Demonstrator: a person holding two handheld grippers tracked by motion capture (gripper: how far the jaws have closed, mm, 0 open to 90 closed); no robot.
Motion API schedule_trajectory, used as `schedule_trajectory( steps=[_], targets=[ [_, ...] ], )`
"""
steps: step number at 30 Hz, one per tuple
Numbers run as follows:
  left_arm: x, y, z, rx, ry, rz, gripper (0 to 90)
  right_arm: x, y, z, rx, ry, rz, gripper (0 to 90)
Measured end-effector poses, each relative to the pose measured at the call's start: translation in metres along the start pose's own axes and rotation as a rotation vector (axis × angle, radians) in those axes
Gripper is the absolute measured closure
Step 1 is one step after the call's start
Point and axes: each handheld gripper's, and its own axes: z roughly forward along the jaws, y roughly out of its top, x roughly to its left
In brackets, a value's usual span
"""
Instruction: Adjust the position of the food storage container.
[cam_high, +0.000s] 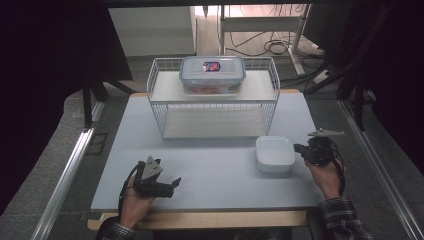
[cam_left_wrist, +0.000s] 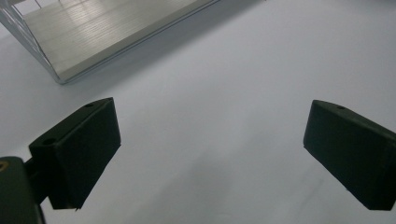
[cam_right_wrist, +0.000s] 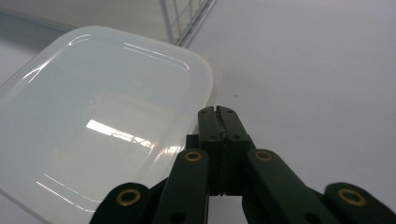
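Observation:
A white, shallow square dish (cam_high: 274, 154) sits on the pale table (cam_high: 215, 175) at the right, in front of the wire rack. In the right gripper view this dish (cam_right_wrist: 102, 121) looks translucent and glossy. My right gripper (cam_high: 299, 148) lies low beside the dish's right edge; its jaws are shut flat together, and the right gripper (cam_right_wrist: 218, 111) tips reach the dish's rim with nothing visible between them. My left gripper (cam_high: 174, 183) rests near the table's front left. The left gripper (cam_left_wrist: 212, 116) is open wide over bare table.
A white wire rack (cam_high: 161, 102) with two shelves stands at the back middle, its lower shelf board (cam_left_wrist: 93, 42) near my left gripper. A clear lidded box (cam_high: 212, 75) with blue clips sits on its top shelf. Metal rails run along both table sides.

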Motion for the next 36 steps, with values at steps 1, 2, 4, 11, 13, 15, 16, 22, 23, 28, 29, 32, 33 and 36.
schedule_trajectory(
  steps=[1,2,4,11,13,15,16,22,23,28,29,32,33,36],
  targets=[
    [0.000,0.000,0.000,0.003,0.000,0.004,3.6,0.003,0.001,0.001,0.001,0.006,-0.005,89.1],
    [0.000,0.000,0.000,0.002,-0.001,0.000,3.6,0.009,0.003,0.005,0.005,0.021,-0.011,89.1],
    [0.000,0.000,0.000,0.002,-0.001,0.001,3.7,0.013,0.004,0.008,0.008,0.036,-0.019,89.1],
    [0.000,0.000,0.000,0.003,-0.002,0.003,3.6,0.037,0.010,0.020,0.019,0.112,-0.049,89.1],
    [0.000,0.000,0.000,0.003,-0.002,0.003,3.6,0.045,0.012,0.023,0.025,0.132,-0.059,89.1],
    [0.000,0.000,0.000,0.004,-0.002,0.003,3.7,0.048,0.012,0.023,0.026,0.139,-0.060,89.1],
    [0.000,0.000,0.000,0.004,-0.002,0.003,3.6,0.051,0.013,0.024,0.027,0.148,-0.066,89.1],
    [-0.001,0.000,0.001,0.008,-0.004,0.008,3.7,0.069,0.014,0.029,0.040,0.197,-0.087,89.0],
    [-0.001,0.000,0.001,0.008,-0.004,0.009,3.7,0.072,0.015,0.030,0.041,0.205,-0.092,89.0],
    [-0.001,0.000,0.001,0.008,-0.006,0.008,3.7,0.091,0.017,0.036,0.052,0.246,-0.123,89.0],
    [-0.001,0.000,0.001,0.008,-0.006,0.008,3.7,0.091,0.017,0.036,0.052,0.246,-0.123,89.0],
    [-0.001,0.000,0.001,0.010,-0.009,0.003,3.7,0.105,0.018,0.039,0.060,0.273,-0.151,88.3],
    [-0.001,0.000,0.001,0.010,-0.011,0.000,3.7,0.108,0.018,0.040,0.062,0.279,-0.158,88.2],
    [-0.001,0.000,0.001,0.010,-0.013,-0.002,3.7,0.115,0.018,0.042,0.067,0.294,-0.167,87.9]
  ],
)
